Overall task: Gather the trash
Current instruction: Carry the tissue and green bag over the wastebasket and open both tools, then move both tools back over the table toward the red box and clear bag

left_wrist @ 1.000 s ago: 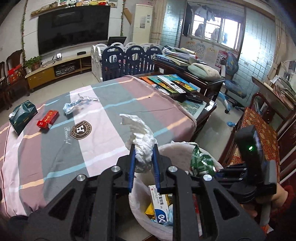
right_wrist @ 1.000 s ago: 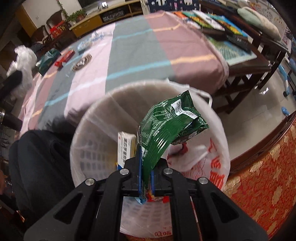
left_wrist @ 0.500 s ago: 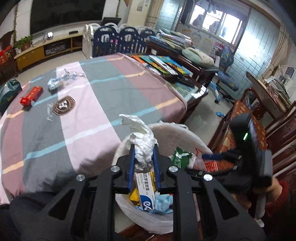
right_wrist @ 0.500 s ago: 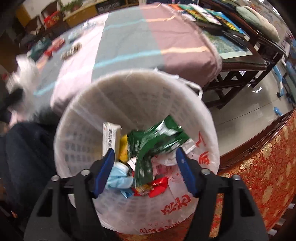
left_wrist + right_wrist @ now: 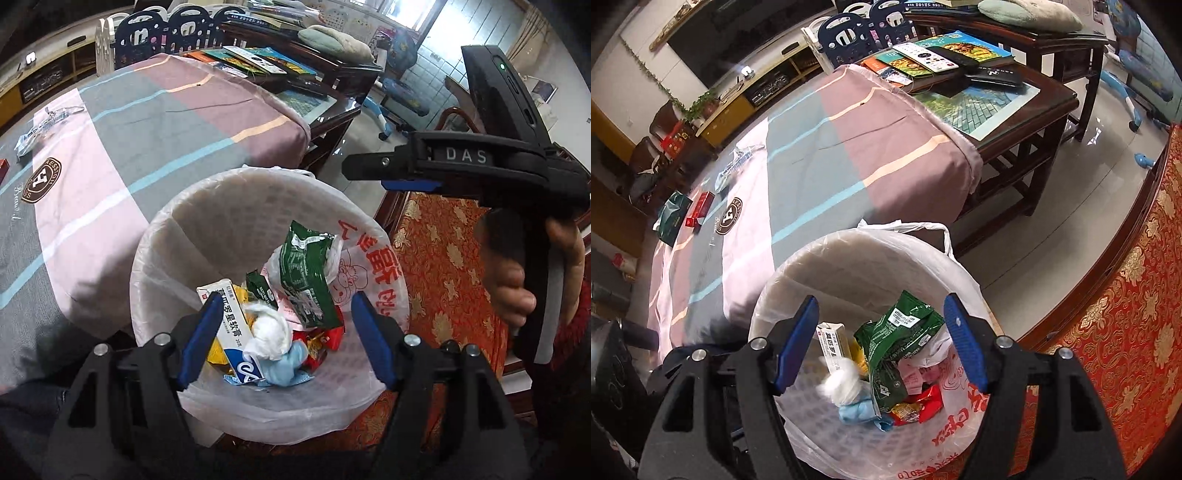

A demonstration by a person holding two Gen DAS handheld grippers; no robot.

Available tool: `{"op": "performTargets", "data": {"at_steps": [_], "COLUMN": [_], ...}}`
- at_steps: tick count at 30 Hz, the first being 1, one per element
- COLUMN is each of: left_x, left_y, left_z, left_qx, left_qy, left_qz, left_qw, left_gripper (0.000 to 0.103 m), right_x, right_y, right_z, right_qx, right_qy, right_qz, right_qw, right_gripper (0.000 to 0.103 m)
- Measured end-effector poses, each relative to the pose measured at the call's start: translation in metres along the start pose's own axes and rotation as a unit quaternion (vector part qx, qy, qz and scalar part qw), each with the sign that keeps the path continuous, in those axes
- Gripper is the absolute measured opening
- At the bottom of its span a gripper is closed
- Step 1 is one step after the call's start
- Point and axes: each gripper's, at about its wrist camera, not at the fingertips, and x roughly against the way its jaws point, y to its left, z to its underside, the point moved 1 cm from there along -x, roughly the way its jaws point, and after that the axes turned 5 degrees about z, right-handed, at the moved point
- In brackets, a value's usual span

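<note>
A white lined trash bin (image 5: 177, 236) (image 5: 849, 258) stands beside the cloth-covered table. Inside lie a crumpled white tissue (image 5: 269, 334) (image 5: 840, 384), a green snack bag (image 5: 306, 269) (image 5: 897, 343), a white medicine box (image 5: 229, 321) and other wrappers. My left gripper (image 5: 284, 339) is open and empty right above the bin. My right gripper (image 5: 881, 339) is open and empty above the bin too; it also shows in the left wrist view (image 5: 406, 173). On the table lie a clear plastic wrapper (image 5: 44, 125) (image 5: 733, 166), a red box (image 5: 700, 210) and a green pouch (image 5: 672, 218).
A dark wooden table (image 5: 1015, 107) with books and remotes stands beyond the striped tablecloth (image 5: 820, 155). A red-and-gold cushioned seat (image 5: 1137, 314) lies to the right of the bin. A TV cabinet (image 5: 753, 88) is at the back.
My left gripper has opened and dropped the tissue into the bin. My right gripper, having let go of the green bag earlier, has lifted and drawn back a little.
</note>
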Motion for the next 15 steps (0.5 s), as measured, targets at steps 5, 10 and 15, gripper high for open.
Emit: {"op": "performTargets", "data": {"at_steps": [5, 10, 15], "left_x": [0.017, 0.036, 0.067], "left_y": [0.032, 0.080, 0.161], "left_z": [-0.008, -0.008, -0.010], "left_qx": [0.064, 0.116, 0.189], "left_qy": [-0.037, -0.070, -0.095], "left_qz": [-0.020, -0.111, -0.179], "left_qw": [0.9970, 0.9845, 0.9608], "left_gripper": [0.082, 0.082, 0.082], "right_x": [-0.005, -0.021, -0.039], "right_y": [0.005, 0.023, 0.052], "right_z": [0.000, -0.002, -0.008], "right_qx": [0.001, 0.009, 0.032], "right_qy": [0.004, 0.018, 0.029], "right_qz": [-0.004, -0.007, -0.009], "right_qw": [1.000, 1.000, 0.999], "right_gripper": [0.069, 0.069, 0.069]}}
